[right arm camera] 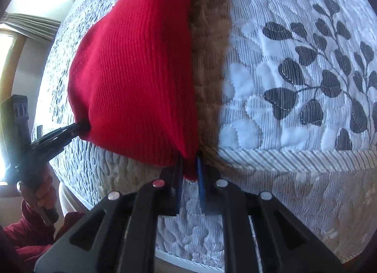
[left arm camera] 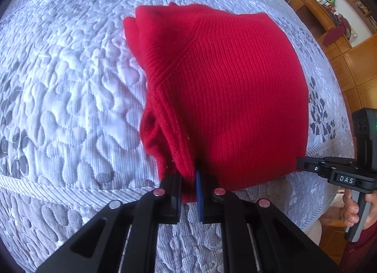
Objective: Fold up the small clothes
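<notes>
We have the red ribbed knit sweater (left arm camera: 235, 98) lying on the grey-and-white quilted bedspread (left arm camera: 70, 89) near the bed's edge. Our left claw (left arm camera: 188, 188) and right claw (right arm camera: 189, 174) are each clamped on a near corner. Next, we judge, both corners must lift evenly and carry over to fold.

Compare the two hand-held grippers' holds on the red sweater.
The left hand-held gripper pinches the near corner where folded layers and a sleeve bunch; the right hand-held gripper pinches the other near corner, at a plain straight edge. Both are shut on the sweater at the bed's near edge, pointing steeply down.
</notes>
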A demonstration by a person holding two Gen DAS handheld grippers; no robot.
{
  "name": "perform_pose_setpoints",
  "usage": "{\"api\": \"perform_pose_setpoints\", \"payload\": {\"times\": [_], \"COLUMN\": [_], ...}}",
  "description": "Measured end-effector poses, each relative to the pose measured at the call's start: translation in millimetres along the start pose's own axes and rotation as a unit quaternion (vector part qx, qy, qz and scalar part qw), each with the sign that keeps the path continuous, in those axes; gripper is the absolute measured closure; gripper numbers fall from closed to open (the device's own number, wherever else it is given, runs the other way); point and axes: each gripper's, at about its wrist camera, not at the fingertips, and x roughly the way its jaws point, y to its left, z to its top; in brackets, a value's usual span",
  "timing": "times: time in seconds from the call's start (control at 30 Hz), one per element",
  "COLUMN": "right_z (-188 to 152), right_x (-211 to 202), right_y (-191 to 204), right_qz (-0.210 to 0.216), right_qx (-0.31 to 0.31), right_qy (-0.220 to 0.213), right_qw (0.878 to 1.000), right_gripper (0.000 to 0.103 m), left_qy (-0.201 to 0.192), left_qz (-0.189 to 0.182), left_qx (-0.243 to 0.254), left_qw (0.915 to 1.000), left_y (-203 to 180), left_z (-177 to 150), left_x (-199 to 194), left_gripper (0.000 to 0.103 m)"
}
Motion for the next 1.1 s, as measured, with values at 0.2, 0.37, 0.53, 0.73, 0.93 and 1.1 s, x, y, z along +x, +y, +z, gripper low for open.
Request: {"api": "perform_pose_setpoints", "payload": {"times": [0.2,0.37,0.53,0.73,0.93,1.1], "right_z": [-0.2,21.4,61.6,134.6,179.1,193.9], "right_x": [-30.2,-54.8,-67.0,-66.7,-54.4,-40.9], "right_y": [1.9,3.5,3.5,-4.6,1.7,-0.4], "right_qz": [0.016,0.026,0.009,0.018,0.004,-0.001], "right_qx": [-0.01,-0.014,-0.016,0.007,-0.001,-0.002], "right_qy": [-0.023,-0.056,-0.086,-0.088,-0.075,-0.059], "right_qw": [1.0,0.998,0.996,0.996,0.997,0.998], "right_gripper": [0.08,0.074,0.061,0.047,0.046,0.044], "left_qy": [-0.019,-0.026,-0.026,-0.064,-0.048,-0.005], "left_qz": [0.029,0.035,0.026,0.0,-0.034,-0.017], "left_qx": [0.022,0.034,0.026,-0.019,-0.016,-0.011], "left_qw": [0.9991,0.9985,0.999,0.9978,0.9981,0.9998], "left_y": [-12.3,-11.2,1.5,42.7,51.7,45.0], "left_z": [-2.2,1.7,16.3,91.4,180.2,203.1], "left_x": [-10.9,-21.3,-32.8,-60.8,-41.1,-5.4], "left_gripper": [0.085,0.084,0.083,0.079,0.079,0.078]}}
